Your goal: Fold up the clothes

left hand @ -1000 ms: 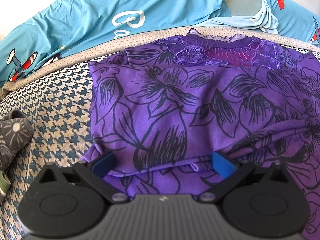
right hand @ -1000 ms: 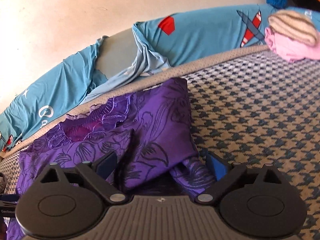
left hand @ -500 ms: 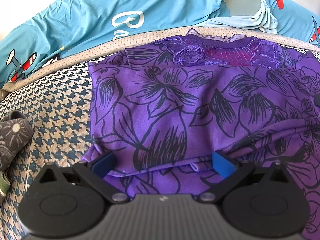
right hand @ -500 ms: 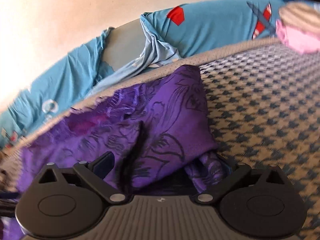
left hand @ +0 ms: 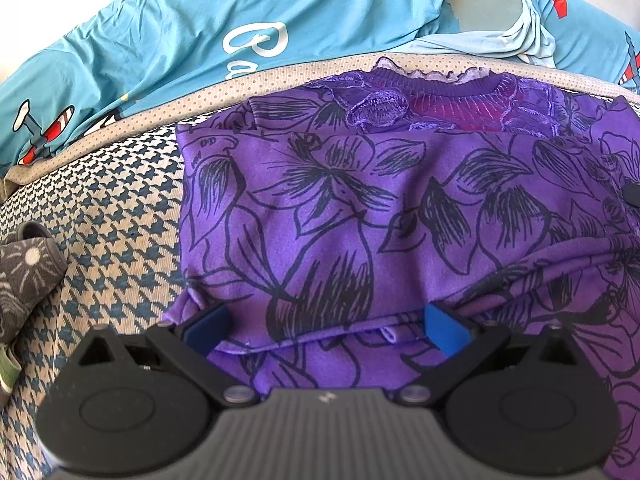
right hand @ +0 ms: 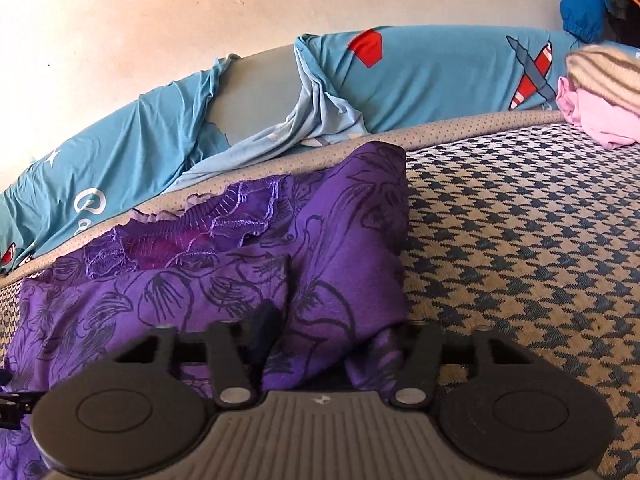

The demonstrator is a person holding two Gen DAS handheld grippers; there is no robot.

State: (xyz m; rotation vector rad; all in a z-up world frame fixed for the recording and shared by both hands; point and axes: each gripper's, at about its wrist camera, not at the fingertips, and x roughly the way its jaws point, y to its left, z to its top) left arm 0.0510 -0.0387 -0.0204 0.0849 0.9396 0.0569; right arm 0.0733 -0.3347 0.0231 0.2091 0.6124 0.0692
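Note:
A purple garment [left hand: 360,208] with black flower outlines and a lace neckline lies on the houndstooth surface [left hand: 120,216], its lower part folded up. My left gripper [left hand: 326,326] is open at the near hem, with the folded edge lying between its blue pads [left hand: 444,328] and nothing pinched. In the right wrist view the garment [right hand: 344,240] has its right side folded inward. My right gripper [right hand: 334,320] is closing its jaws on a bunched ridge of that fabric. The cloth fills the gap and hides most of both fingers.
A teal printed sheet [left hand: 200,40] runs along the back edge below a pale wall [right hand: 200,12]. A grey patterned cloth [left hand: 24,280] lies at the left. Pink clothing [right hand: 600,120] under a striped knit [right hand: 604,68] sits at the far right on the houndstooth surface [right hand: 520,240].
My right gripper's jaws have swung in from wide open onto the bunched purple fabric, after the hand shifted slightly. The left gripper and the fabric under it have not moved.

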